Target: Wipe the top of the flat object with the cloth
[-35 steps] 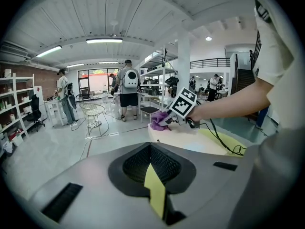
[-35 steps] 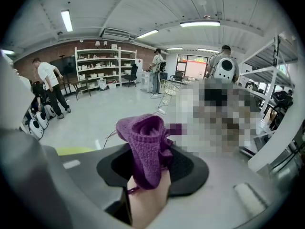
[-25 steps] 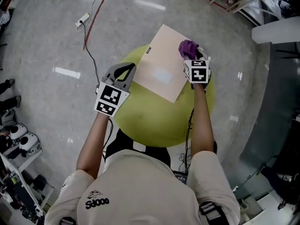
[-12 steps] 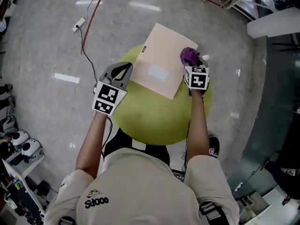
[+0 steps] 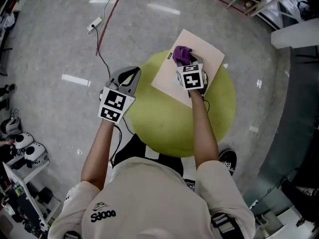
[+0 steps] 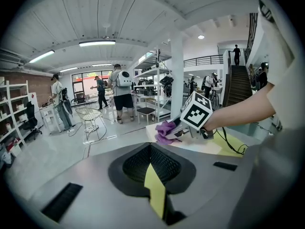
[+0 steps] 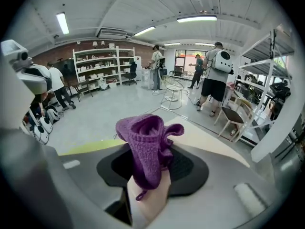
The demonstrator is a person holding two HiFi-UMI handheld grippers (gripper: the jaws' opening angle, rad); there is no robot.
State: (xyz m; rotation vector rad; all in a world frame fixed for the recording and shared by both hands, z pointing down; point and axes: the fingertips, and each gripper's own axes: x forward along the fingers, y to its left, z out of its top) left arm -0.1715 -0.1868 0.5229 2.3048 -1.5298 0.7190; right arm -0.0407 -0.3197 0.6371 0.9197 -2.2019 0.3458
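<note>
A beige flat board lies on top of a round yellow-green table. My right gripper is shut on a bunched purple cloth and holds it on the board near its left edge. In the right gripper view the cloth bulges out between the jaws of the right gripper, with the board beyond. My left gripper hovers at the table's left rim, shut and holding nothing. The left gripper view has its jaws closed, and the cloth off to the right.
A power strip with a black cable and a red cable lies on the polished floor at the far left. A white bench stands at the right. People, shelves and a wire chair show farther off.
My right gripper has slid the purple cloth across the board from its right corner toward its left edge. The left gripper has stayed at the table's left rim.
</note>
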